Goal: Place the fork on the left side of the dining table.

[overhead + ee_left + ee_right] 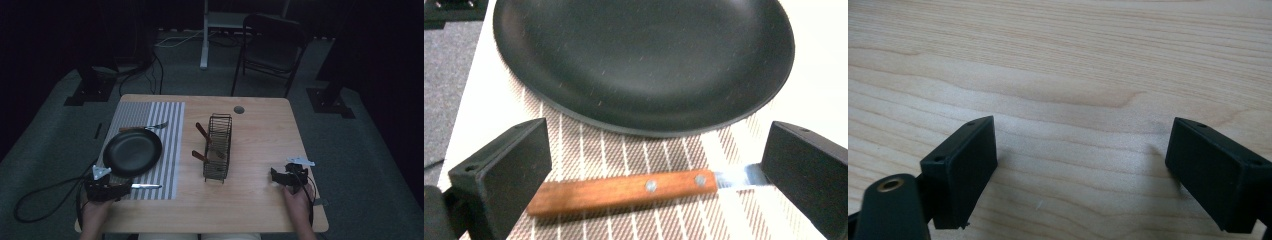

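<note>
From the high view, the left claw [116, 189] sits at the near left corner of the surface [260, 200], right at the wooden handle end of a knife [145, 186] that lies along the near edge of the striped placemat [170, 145]. A black plate [132, 152] rests on the mat just behind the knife, with a fork [145, 128] beyond it toward the far edge. A wire rack [218, 146] stands mid-surface with wooden-handled pieces leaning in it. The right claw [278, 176] rests low near the near right corner, well apart from everything.

In the left gripper view, the left claw's jaws stand wide apart, one on each side of the knife [624, 190]. The handle lies crosswise between them on the placemat [664, 150], its blade running toward the right-hand jaw, and the plate's [644, 60] rim is just beyond. Nothing is gripped yet. To do this well, I'd say the person should turn the claw so the jaws close across the handle's narrow width rather than along its length, come down until the pads straddle the wood near the rivets, and keep clear of the plate's rim so it isn't nudged. The handle lies flat and thin on the cloth, so a low, level approach looks safest.

In the right gripper view, the right claw [1080, 172] is also wide apart, with bare wood grain of the surface [1058, 60] beneath and nothing between the jaws.
</note>
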`<state>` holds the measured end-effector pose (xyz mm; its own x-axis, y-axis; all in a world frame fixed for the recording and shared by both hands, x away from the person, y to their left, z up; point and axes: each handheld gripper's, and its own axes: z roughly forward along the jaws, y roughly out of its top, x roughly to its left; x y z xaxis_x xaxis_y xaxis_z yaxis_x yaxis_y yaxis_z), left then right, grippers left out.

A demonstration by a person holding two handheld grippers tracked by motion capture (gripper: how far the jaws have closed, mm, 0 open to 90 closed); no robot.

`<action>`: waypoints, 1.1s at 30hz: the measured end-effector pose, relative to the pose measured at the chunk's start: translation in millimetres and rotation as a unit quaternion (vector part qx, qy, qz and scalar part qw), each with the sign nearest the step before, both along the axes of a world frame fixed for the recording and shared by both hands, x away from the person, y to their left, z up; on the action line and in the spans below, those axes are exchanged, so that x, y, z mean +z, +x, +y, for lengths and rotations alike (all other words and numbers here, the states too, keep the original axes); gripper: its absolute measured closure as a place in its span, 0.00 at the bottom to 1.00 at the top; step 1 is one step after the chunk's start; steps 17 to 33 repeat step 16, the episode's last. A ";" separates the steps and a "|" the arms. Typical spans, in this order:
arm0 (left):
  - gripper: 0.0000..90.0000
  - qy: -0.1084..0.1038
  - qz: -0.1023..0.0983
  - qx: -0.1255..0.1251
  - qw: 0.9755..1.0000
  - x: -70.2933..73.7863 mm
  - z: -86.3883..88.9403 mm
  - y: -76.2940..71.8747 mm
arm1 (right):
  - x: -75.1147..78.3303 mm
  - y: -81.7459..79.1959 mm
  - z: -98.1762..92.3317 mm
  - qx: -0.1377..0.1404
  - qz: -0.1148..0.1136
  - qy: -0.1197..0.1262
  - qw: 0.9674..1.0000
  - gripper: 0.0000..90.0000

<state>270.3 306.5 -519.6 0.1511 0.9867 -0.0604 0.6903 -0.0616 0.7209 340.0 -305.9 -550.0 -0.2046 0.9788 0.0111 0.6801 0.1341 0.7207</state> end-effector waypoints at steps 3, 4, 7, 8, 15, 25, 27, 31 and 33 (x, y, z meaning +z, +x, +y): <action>0.00 -0.003 0.003 0.001 1.000 -2.0 2.5 -5.6 | 0.0 0.0 0.0 0.000 0.000 0.000 1.000 0.14; 0.00 -0.003 0.003 0.001 1.000 -2.0 2.5 -5.6 | 0.0 0.0 0.0 0.000 0.000 0.000 1.000 0.14; 0.00 0.003 -0.001 0.003 1.000 -2.7 3.6 -11.1 | 0.0 0.0 0.0 0.000 0.000 0.000 1.000 0.14; 0.00 0.007 -0.002 0.005 1.000 -2.8 3.9 -12.6 | 0.0 0.0 0.0 0.000 0.000 0.000 1.000 0.14; 0.00 0.005 -0.004 0.017 1.000 -4.0 8.7 -20.5 | 0.0 0.1 0.0 0.000 0.000 0.000 1.000 0.14; 0.00 0.006 -0.003 0.019 1.000 -4.3 9.7 -20.7 | 0.0 0.1 0.0 0.000 0.000 0.000 1.000 0.14; 0.00 0.006 -0.003 0.019 1.000 -4.3 9.7 -20.7 | 0.0 0.1 0.0 0.000 0.000 0.000 1.000 0.14; 0.00 0.006 -0.003 0.019 1.000 -4.3 9.7 -20.7 | 0.0 0.1 0.0 0.000 0.000 0.000 1.000 0.14; 0.00 0.006 -0.003 0.019 1.000 -4.3 9.7 -20.7 | 0.0 0.1 0.0 0.000 0.000 0.000 1.000 0.14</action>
